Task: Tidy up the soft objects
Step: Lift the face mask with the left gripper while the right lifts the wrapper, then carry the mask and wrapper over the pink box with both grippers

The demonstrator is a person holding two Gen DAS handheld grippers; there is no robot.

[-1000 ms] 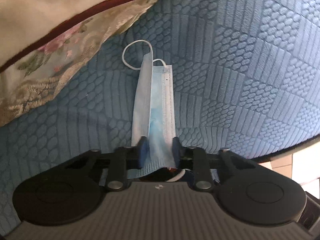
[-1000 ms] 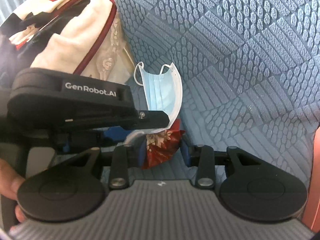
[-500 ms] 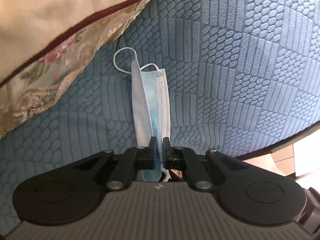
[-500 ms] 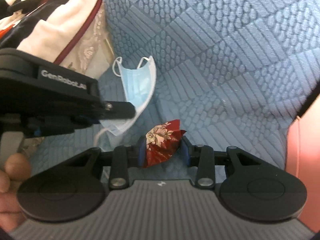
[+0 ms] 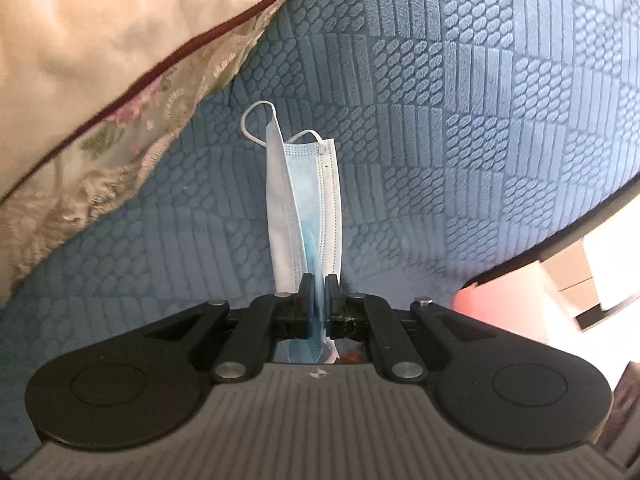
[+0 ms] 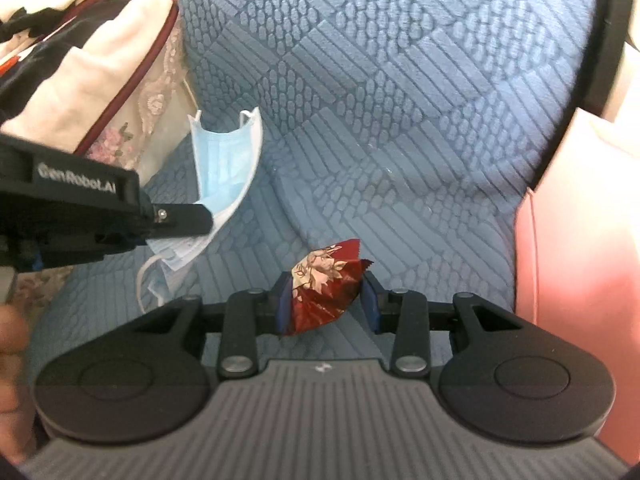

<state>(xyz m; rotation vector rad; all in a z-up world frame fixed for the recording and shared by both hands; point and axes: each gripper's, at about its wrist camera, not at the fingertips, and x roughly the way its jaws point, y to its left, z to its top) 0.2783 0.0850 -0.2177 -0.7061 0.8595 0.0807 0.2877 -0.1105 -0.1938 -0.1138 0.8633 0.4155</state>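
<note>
A light blue face mask (image 5: 308, 204) with white ear loops is pinched at its near end by my left gripper (image 5: 319, 286), which is shut on it. The mask stretches away from the jaws over the blue textured cushion (image 5: 480, 120). From the right wrist the same mask (image 6: 226, 164) hangs from the left gripper (image 6: 200, 218), lifted off the cushion. My right gripper (image 6: 326, 290) is shut on a dark red wrapper with a pale flower print (image 6: 322, 286), held above the cushion (image 6: 400, 120).
A cream pillow with maroon piping and a floral lace edge (image 5: 100, 80) lies at the left, also at the upper left in the right wrist view (image 6: 112, 60). A pink surface (image 6: 576, 260) borders the cushion on the right. A hand (image 6: 12, 360) shows at the left edge.
The left jaws have shut on the mask and lifted it off the cushion. The right gripper has carried the red wrapper to the right, away from the mask.
</note>
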